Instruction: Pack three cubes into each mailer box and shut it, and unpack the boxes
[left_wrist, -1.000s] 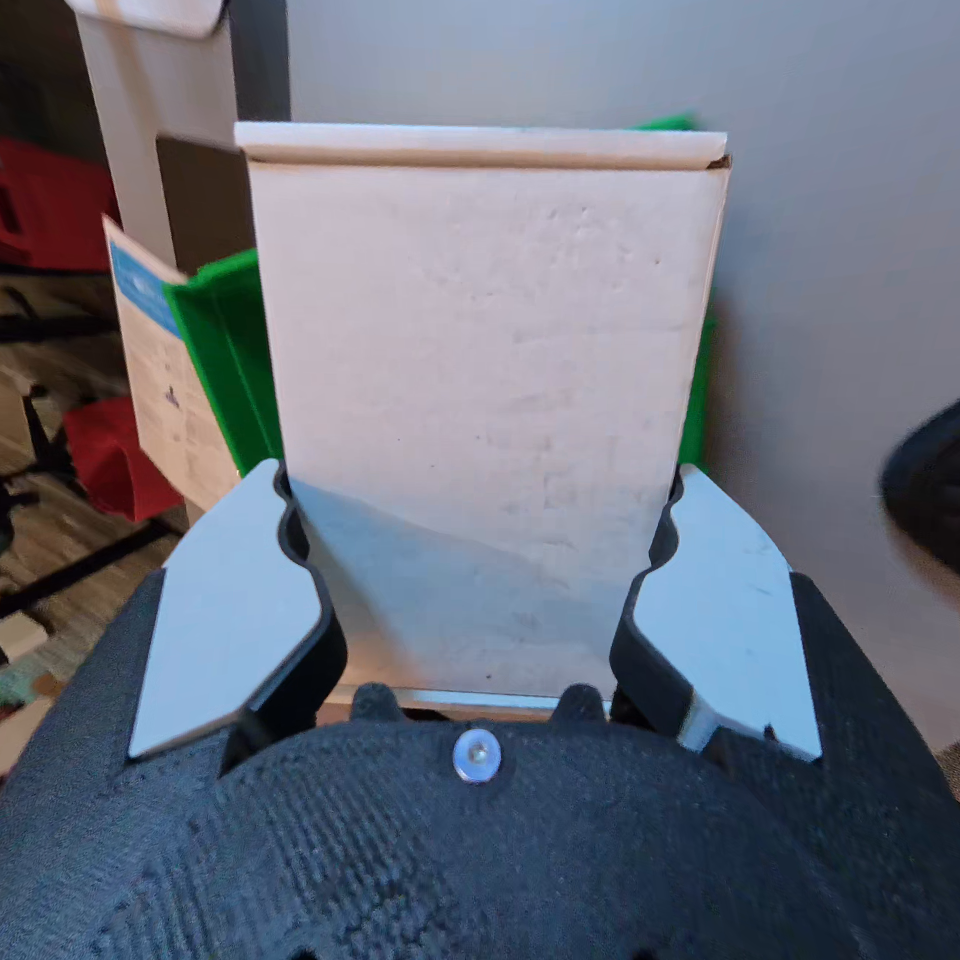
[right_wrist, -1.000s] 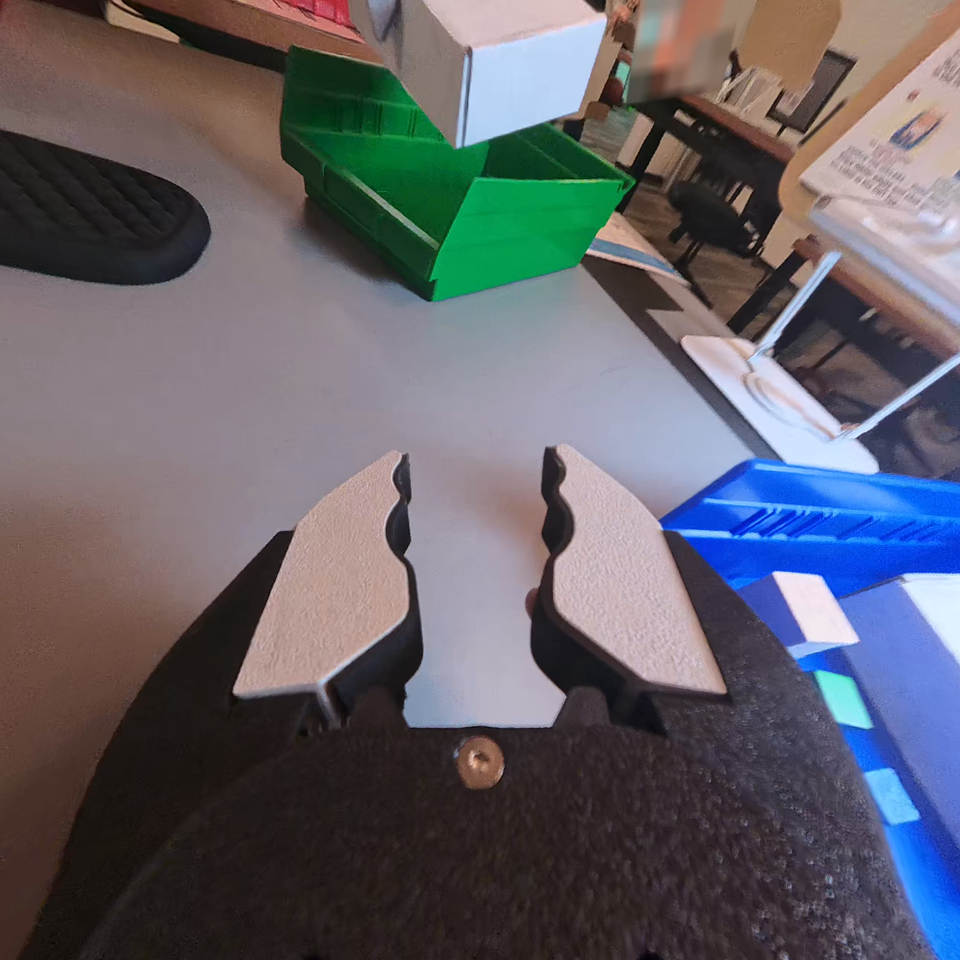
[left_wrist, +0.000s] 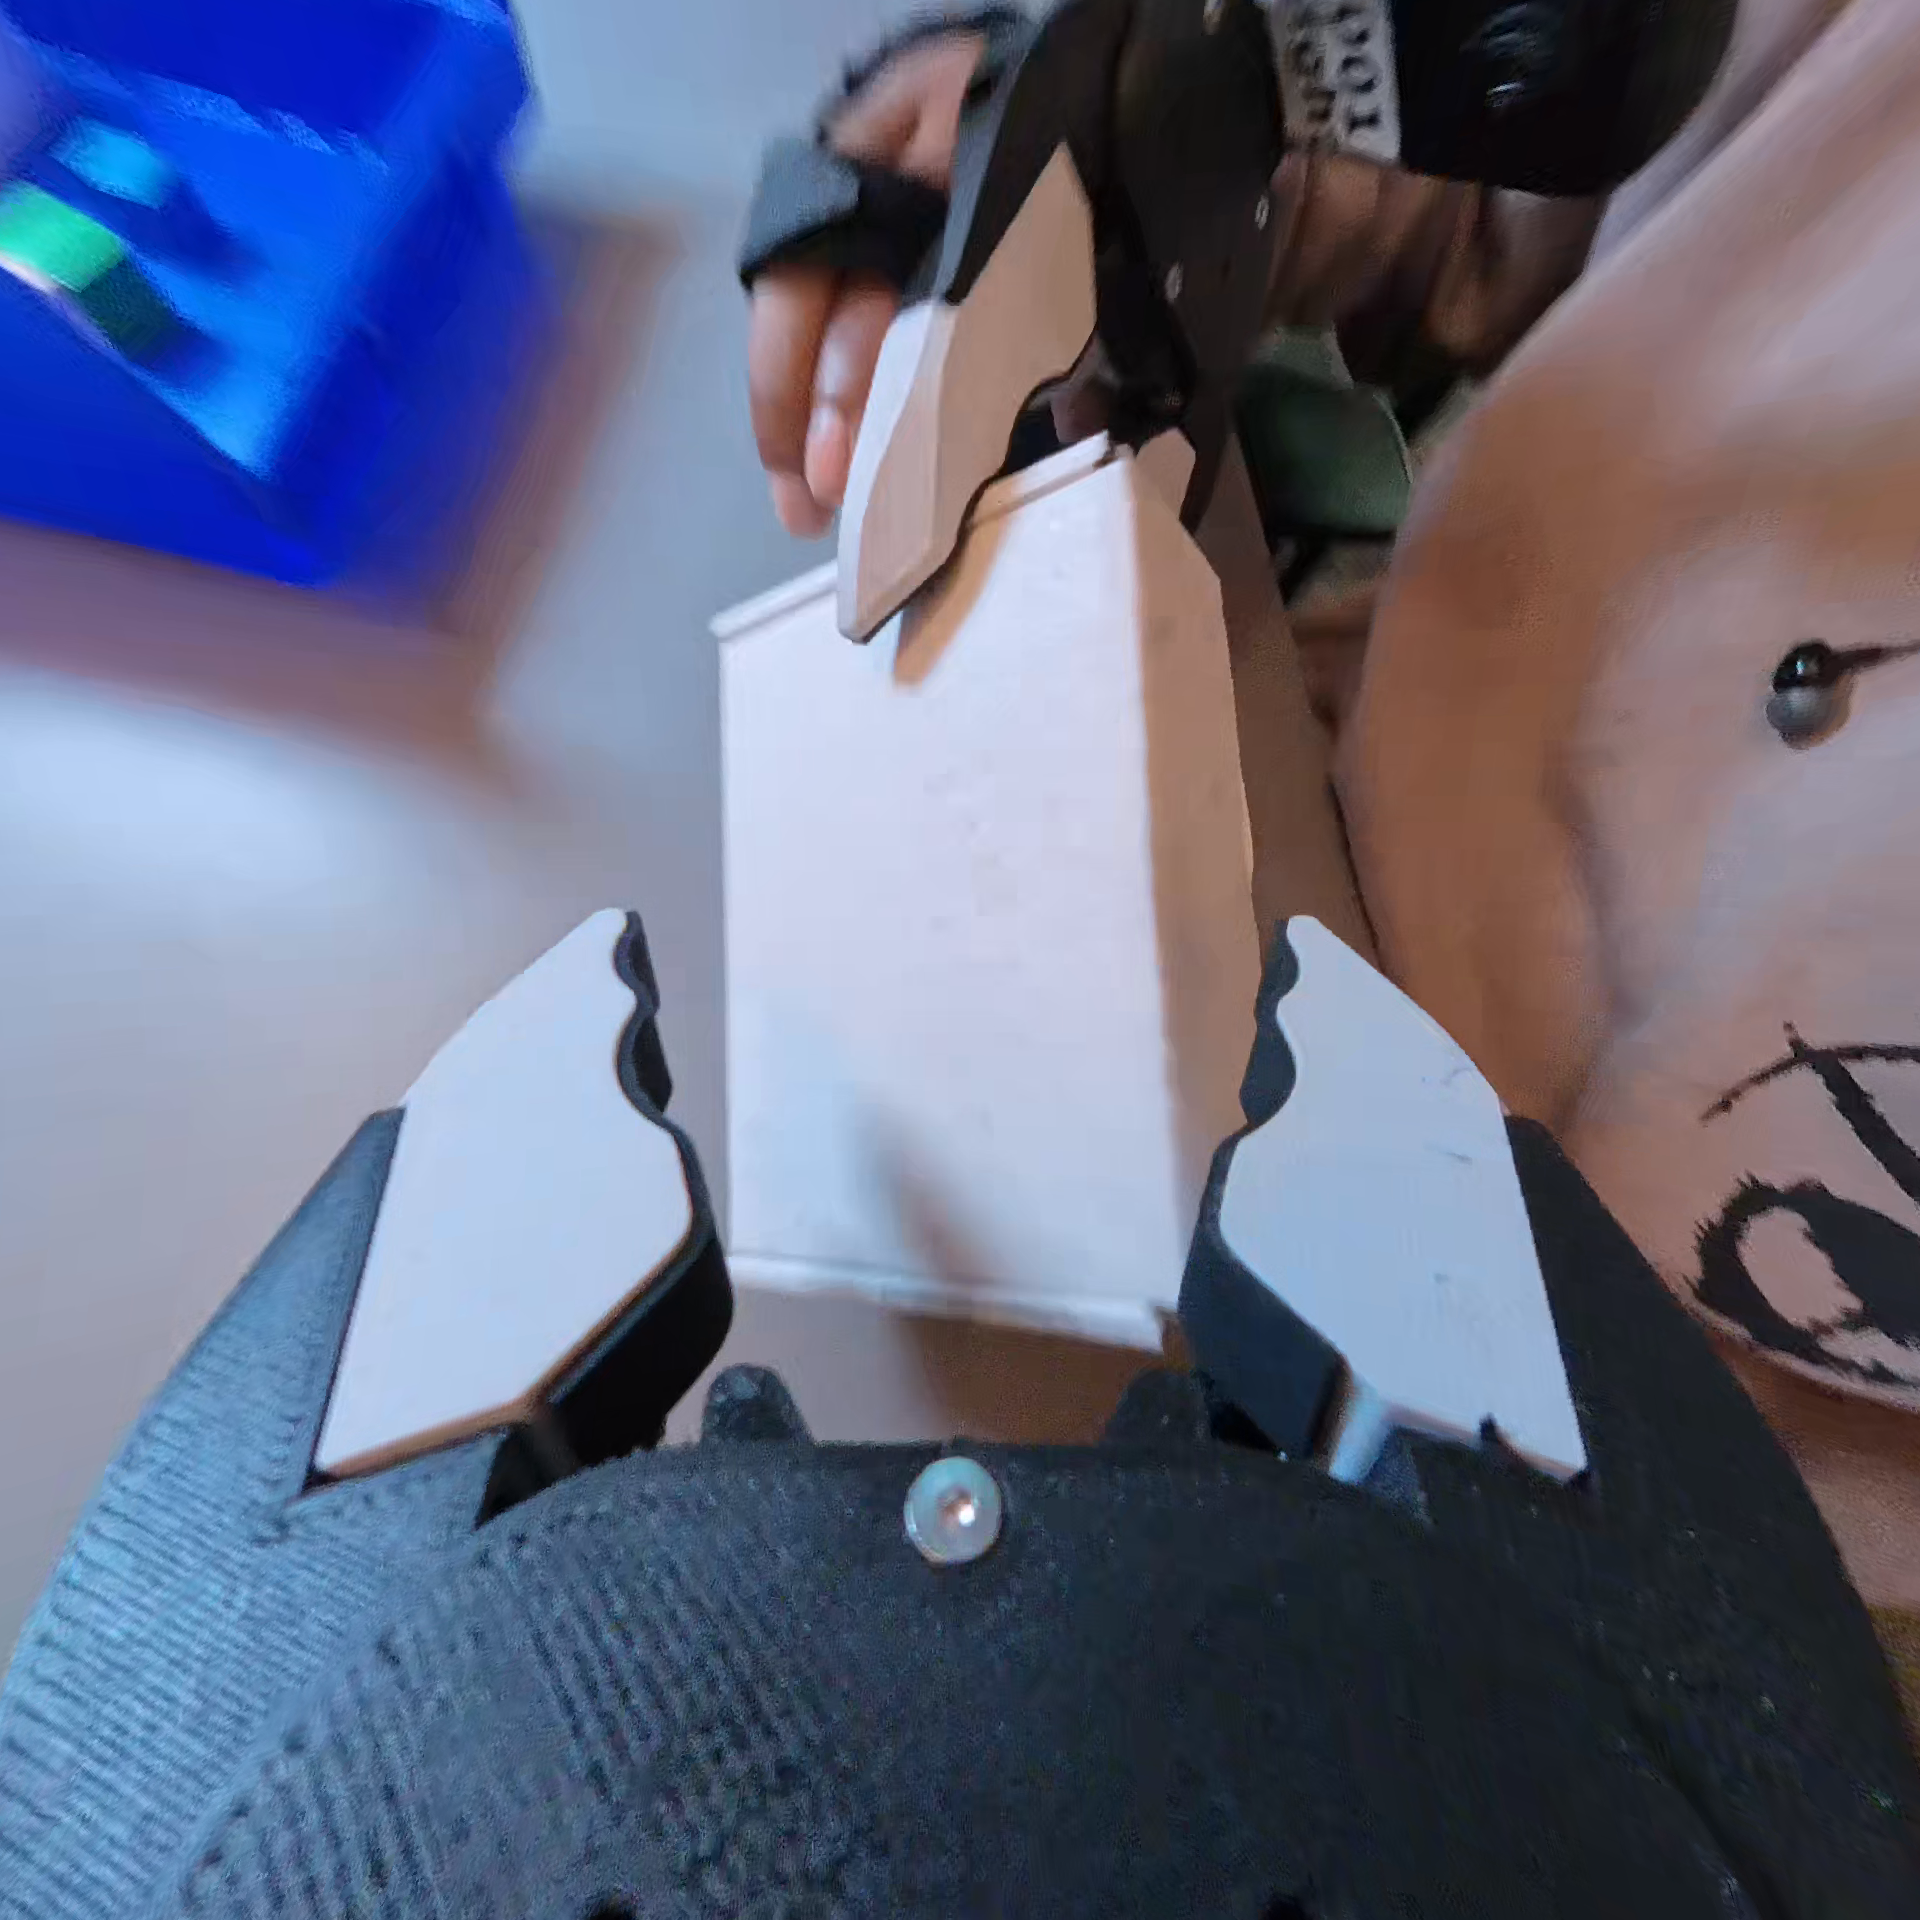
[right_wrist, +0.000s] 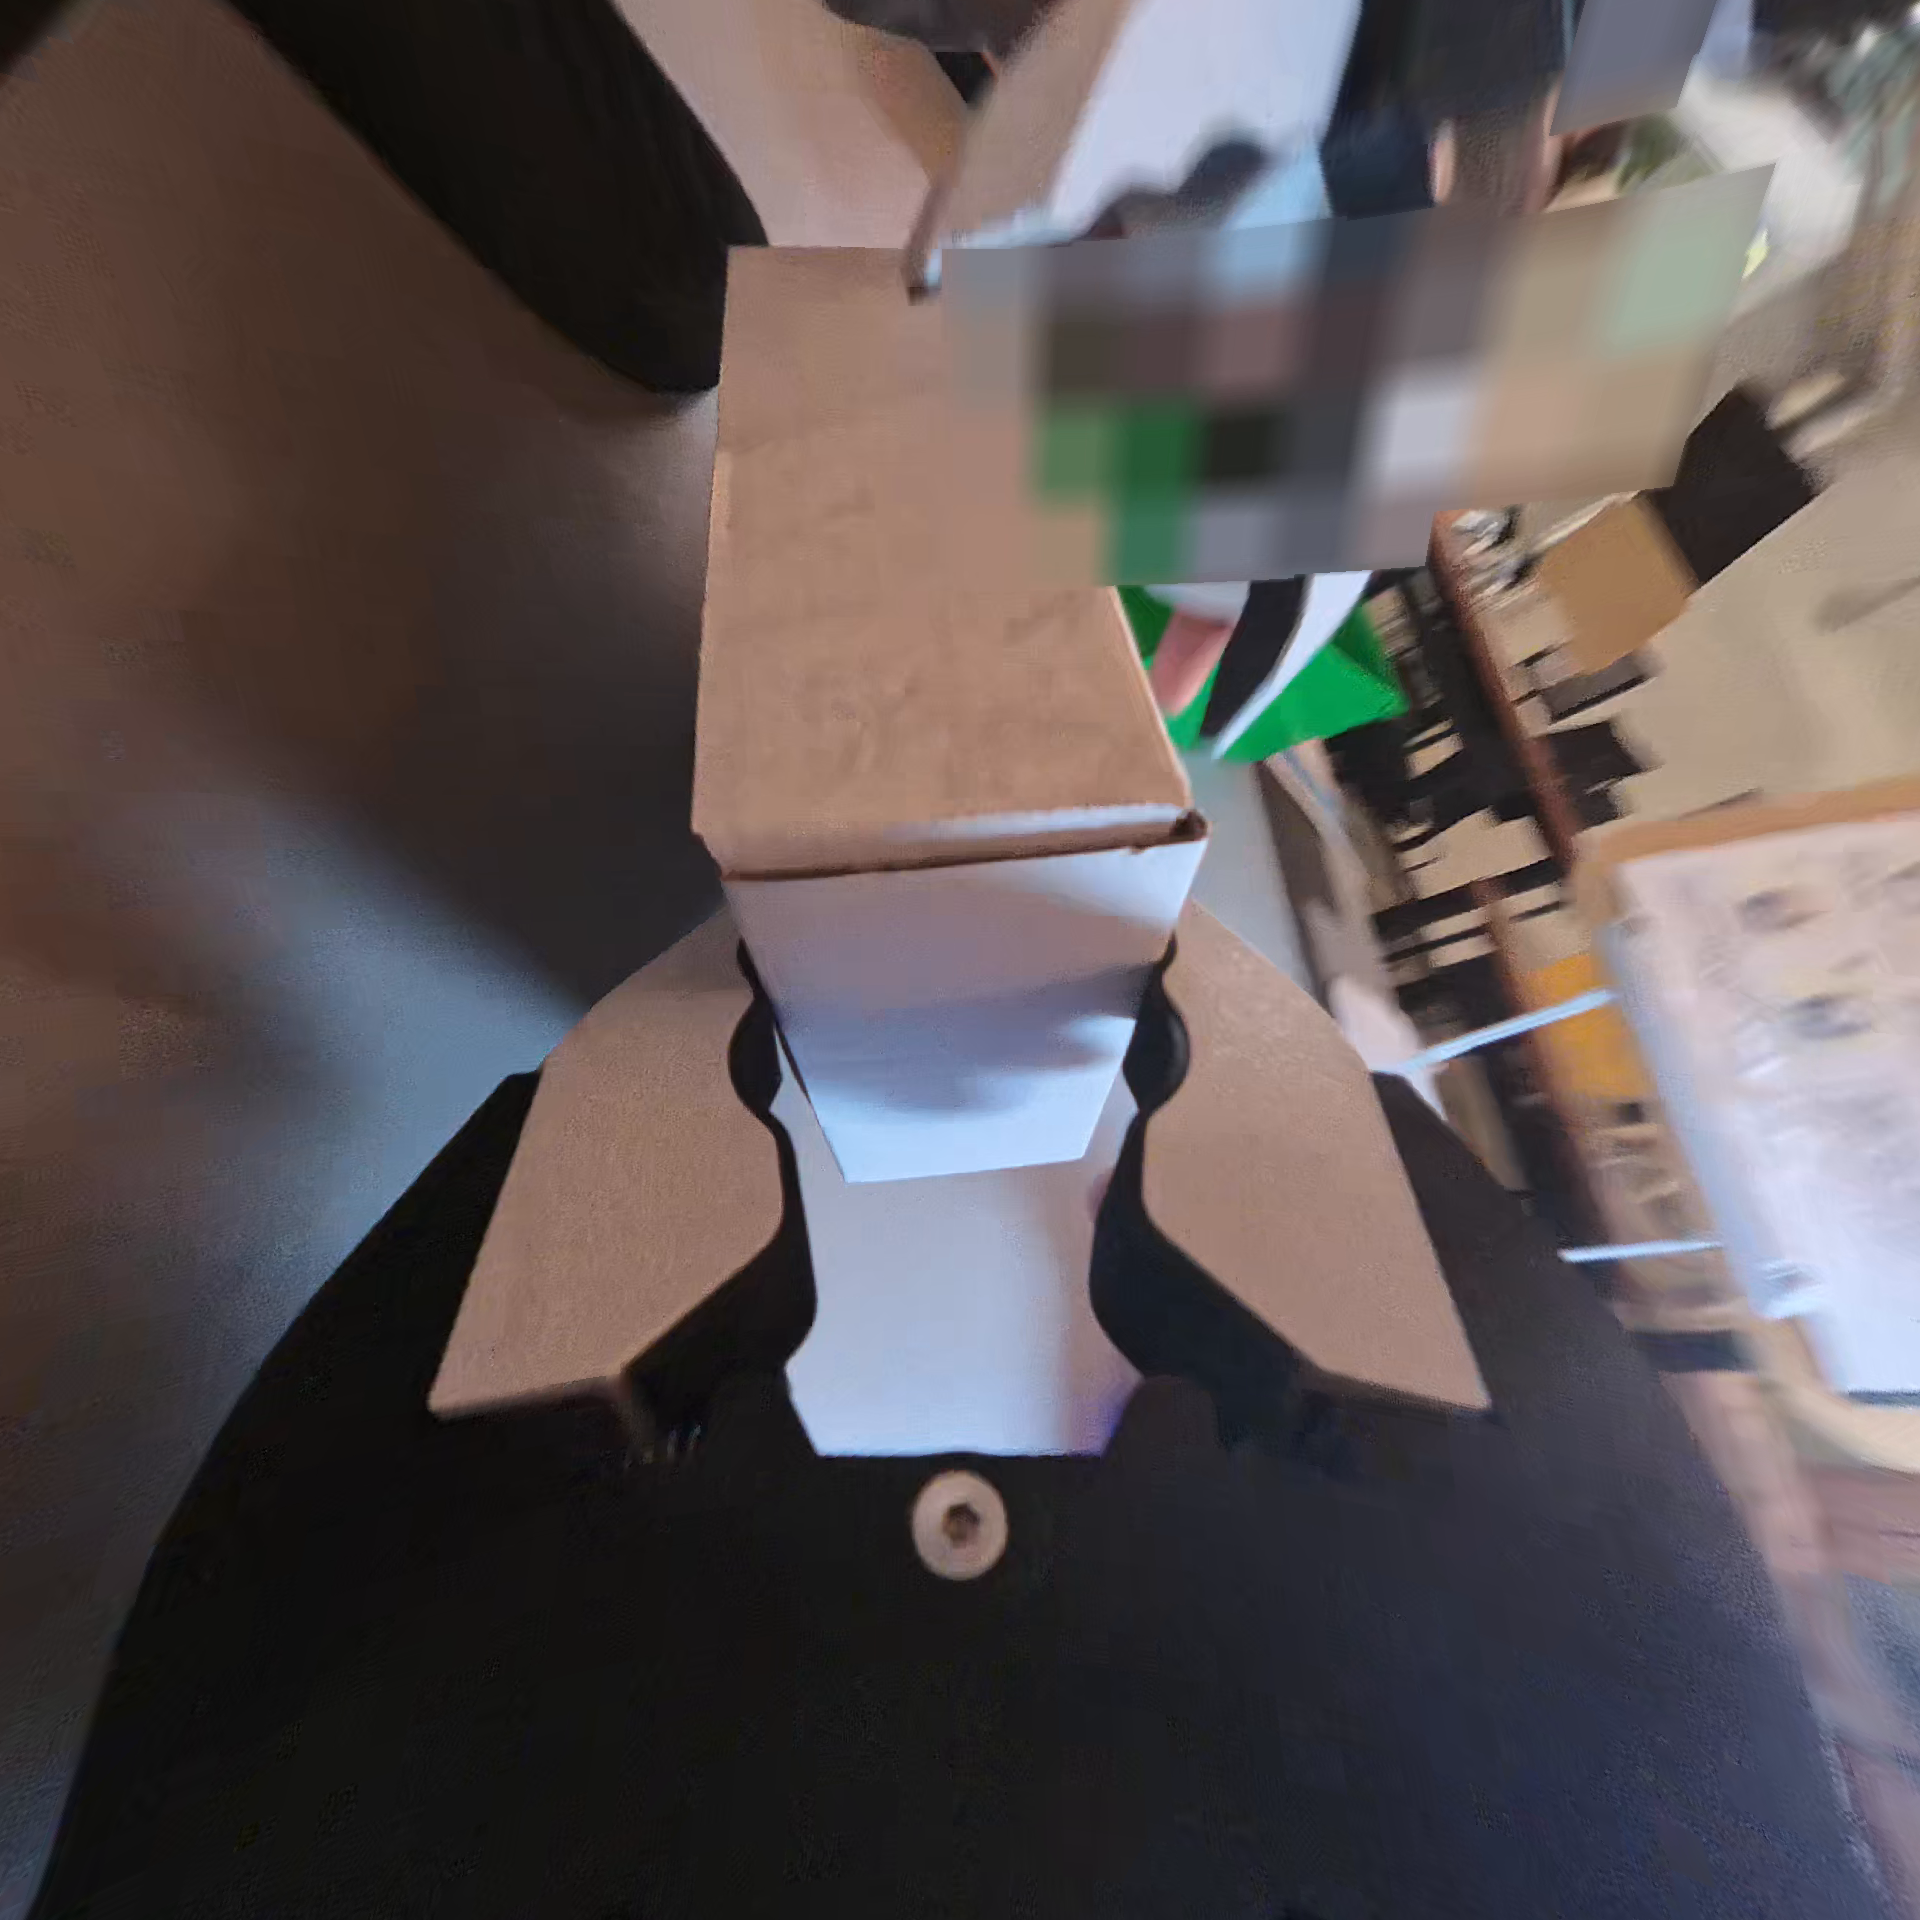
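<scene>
Mailer box (left_wrist: 977, 935) shut, mid-handover: right hand-held gripper (right_wrist: 954, 1049) clamps its end, left hand-held gripper (left_wrist: 961, 1039) spread wide, not touching. Next, probably set it on the desk (left_wrist: 208, 935).

A blurred blue bin (left_wrist: 249, 291) sits on the grey table (left_wrist: 208, 935) toward its far left in the left wrist view. In the right wrist view a green bin (right_wrist: 1309, 696) shows past the table's right edge region, and beyond that edge a smeared printed sheet (right_wrist: 1787, 1091) stands at right.
</scene>
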